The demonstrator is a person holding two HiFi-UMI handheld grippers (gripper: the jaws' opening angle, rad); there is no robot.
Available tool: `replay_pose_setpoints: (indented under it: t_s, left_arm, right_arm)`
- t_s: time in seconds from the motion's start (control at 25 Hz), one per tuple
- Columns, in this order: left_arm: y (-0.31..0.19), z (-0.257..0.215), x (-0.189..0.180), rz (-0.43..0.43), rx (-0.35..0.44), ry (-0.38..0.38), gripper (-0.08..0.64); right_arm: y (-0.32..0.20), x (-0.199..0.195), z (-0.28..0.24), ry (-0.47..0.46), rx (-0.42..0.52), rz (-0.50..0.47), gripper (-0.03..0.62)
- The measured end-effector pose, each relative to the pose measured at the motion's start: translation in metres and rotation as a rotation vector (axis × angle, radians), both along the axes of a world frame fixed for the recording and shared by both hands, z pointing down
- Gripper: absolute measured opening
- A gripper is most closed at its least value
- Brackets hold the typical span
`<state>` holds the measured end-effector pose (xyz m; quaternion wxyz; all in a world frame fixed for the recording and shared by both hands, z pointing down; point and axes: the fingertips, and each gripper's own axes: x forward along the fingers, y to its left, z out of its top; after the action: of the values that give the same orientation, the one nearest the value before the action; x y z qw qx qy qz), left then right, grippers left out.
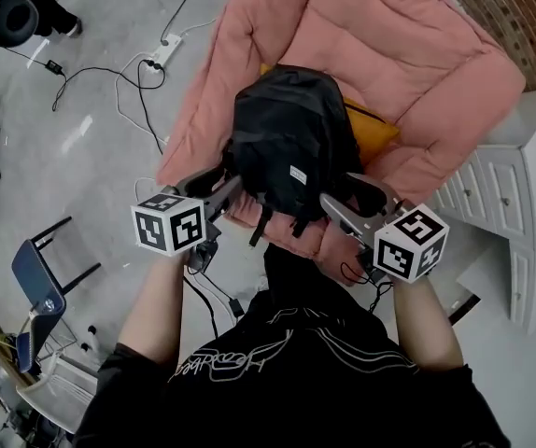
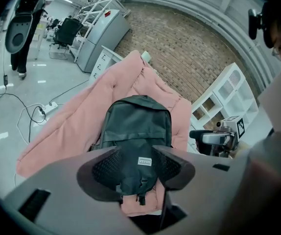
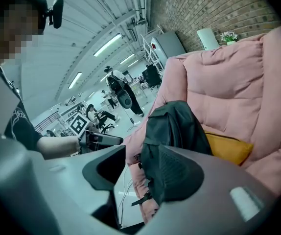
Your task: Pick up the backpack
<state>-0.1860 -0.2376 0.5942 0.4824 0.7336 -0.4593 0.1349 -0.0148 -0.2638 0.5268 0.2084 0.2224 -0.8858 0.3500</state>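
Armchair: a big pink padded armchair fills the far middle of the head view, standing on a pale grey floor.
Cabinet: a white cabinet with drawers stands at the armchair's right.
Backpack: a black backpack lies on the armchair's seat, its front up, its lower end and straps hanging over the near edge of the cushion (a small white label shows on the front pocket).
Cushion: an orange cushion lies under the backpack's right side and sticks out to the right.
Left gripper: the left gripper is at the backpack's near left corner, jaws spread apart and gripping nothing; in its own view the front pocket shows in the gap between the pads, with no pad pressing on it.
Right gripper: the right gripper is at the backpack's near right corner, jaws likewise apart and empty; whether it touches the fabric cannot be told.
Power strip: a white power strip with dark cables lies on the floor, far left of the armchair.
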Motion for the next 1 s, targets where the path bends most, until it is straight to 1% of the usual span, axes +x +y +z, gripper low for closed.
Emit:
replay_pose_setpoints:
  t_s: [0.08, 0.2, 0.32, 0.36, 0.52, 0.72, 0.88, 1.0]
  left_arm:
    - [-0.006, 0.012, -0.001, 0.008, -0.014, 0.002, 0.183]
    - [-0.015, 0.031, 0.0, 0.022, -0.039, -0.005, 0.192]
    - [-0.022, 0.049, 0.0, 0.023, -0.063, -0.006, 0.21]
    - [-0.025, 0.054, -0.001, 0.02, -0.07, -0.008, 0.213]
    - [-0.036, 0.076, -0.005, -0.002, -0.095, -0.004, 0.225]
    - [-0.047, 0.092, -0.012, -0.023, -0.118, -0.005, 0.245]
    - [-0.056, 0.101, -0.016, -0.025, -0.117, -0.003, 0.255]
    - [-0.065, 0.107, -0.019, -0.031, -0.105, 0.004, 0.255]
  right_arm:
    - [-0.007, 0.002, 0.014, 0.048, 0.013, -0.004, 0.209]
    - [-0.018, 0.008, 0.038, 0.149, 0.049, -0.005, 0.217]
    - [-0.025, 0.009, 0.056, 0.201, 0.043, 0.01, 0.226]
    - [-0.027, 0.008, 0.061, 0.211, 0.037, 0.013, 0.24]
    - [-0.03, 0.004, 0.077, 0.235, 0.011, 0.004, 0.251]
    - [-0.036, -0.002, 0.091, 0.281, 0.019, -0.013, 0.252]
    - [-0.034, -0.007, 0.102, 0.307, 0.012, -0.014, 0.252]
    - [-0.038, -0.009, 0.107, 0.318, 0.035, 0.017, 0.252]
